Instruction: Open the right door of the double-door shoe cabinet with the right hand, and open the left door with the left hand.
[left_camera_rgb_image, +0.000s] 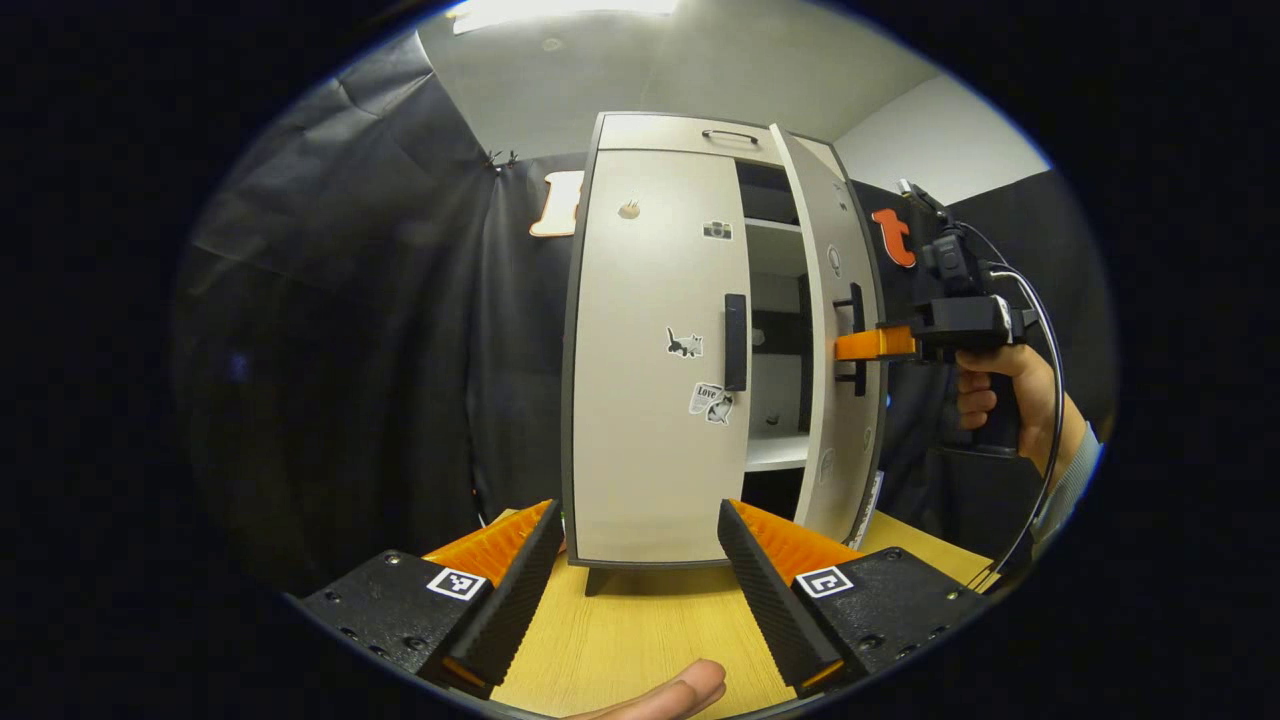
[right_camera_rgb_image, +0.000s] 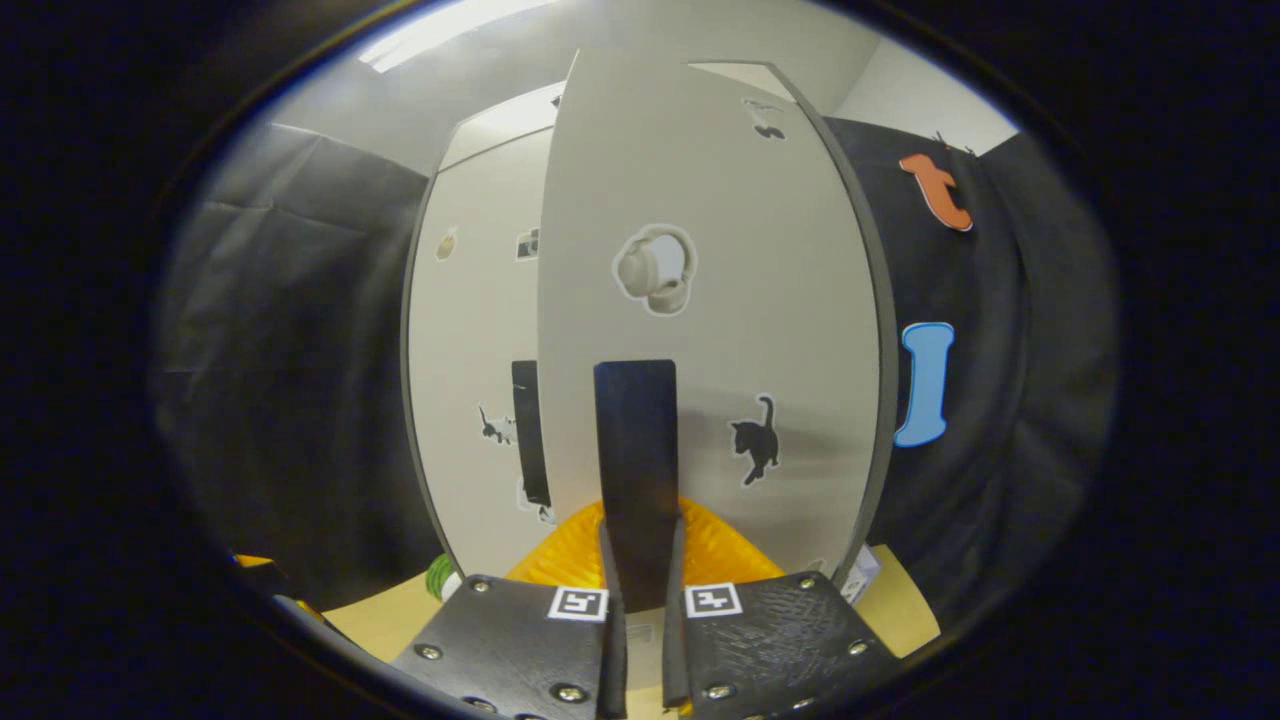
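The white double-door shoe cabinet (left_camera_rgb_image: 650, 130) stands on a wooden table. Its left door (left_camera_rgb_image: 650, 350) is closed, with a black vertical handle (left_camera_rgb_image: 735, 342). Its right door (left_camera_rgb_image: 835, 340) is swung partly open, showing shelves inside. In the left gripper view my right gripper (left_camera_rgb_image: 862, 345), held by a hand, grips that door's black handle. In the right gripper view my right gripper (right_camera_rgb_image: 640, 560) is shut on the right door's black handle (right_camera_rgb_image: 636, 440), and the door (right_camera_rgb_image: 700, 300) is close in front. My left gripper (left_camera_rgb_image: 638, 590) hangs open in front of the cabinet's base, holding nothing.
The wooden tabletop (left_camera_rgb_image: 640, 630) runs under the cabinet. A fingertip (left_camera_rgb_image: 670, 695) shows at the bottom edge of the left gripper view. Black cloth walls surround the booth. A small green object (right_camera_rgb_image: 438, 575) lies on the table by the cabinet's base.
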